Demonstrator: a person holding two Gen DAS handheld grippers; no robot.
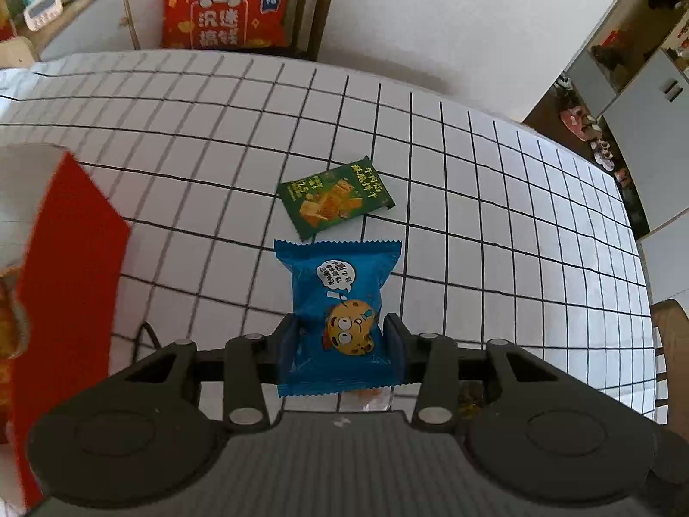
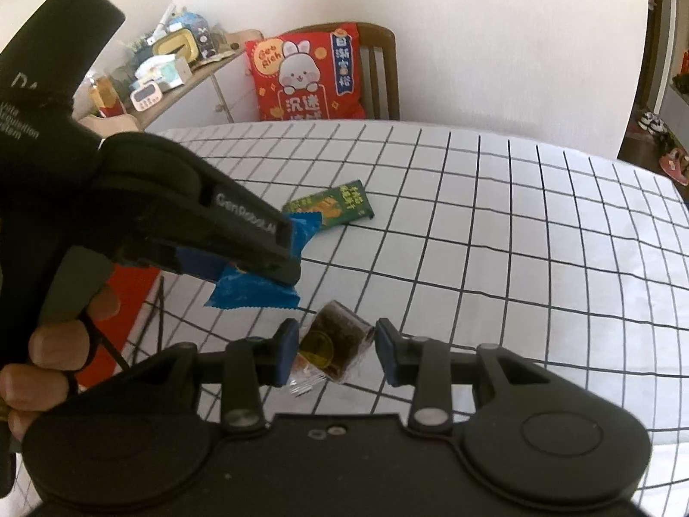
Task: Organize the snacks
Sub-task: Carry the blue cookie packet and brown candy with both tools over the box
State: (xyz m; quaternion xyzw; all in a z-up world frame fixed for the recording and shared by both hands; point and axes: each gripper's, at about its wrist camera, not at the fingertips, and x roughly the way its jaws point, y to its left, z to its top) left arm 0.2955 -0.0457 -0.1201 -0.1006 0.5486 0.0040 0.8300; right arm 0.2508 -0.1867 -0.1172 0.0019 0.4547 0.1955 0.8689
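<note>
Both picks look made, left tongs clamped on the blue cookie packet, right tongs on the brown snack packet; next, carry them toward the red box.

White wall, wooden chair with red cushion, cluttered side counter, grid-patterned tablecloth.
</note>
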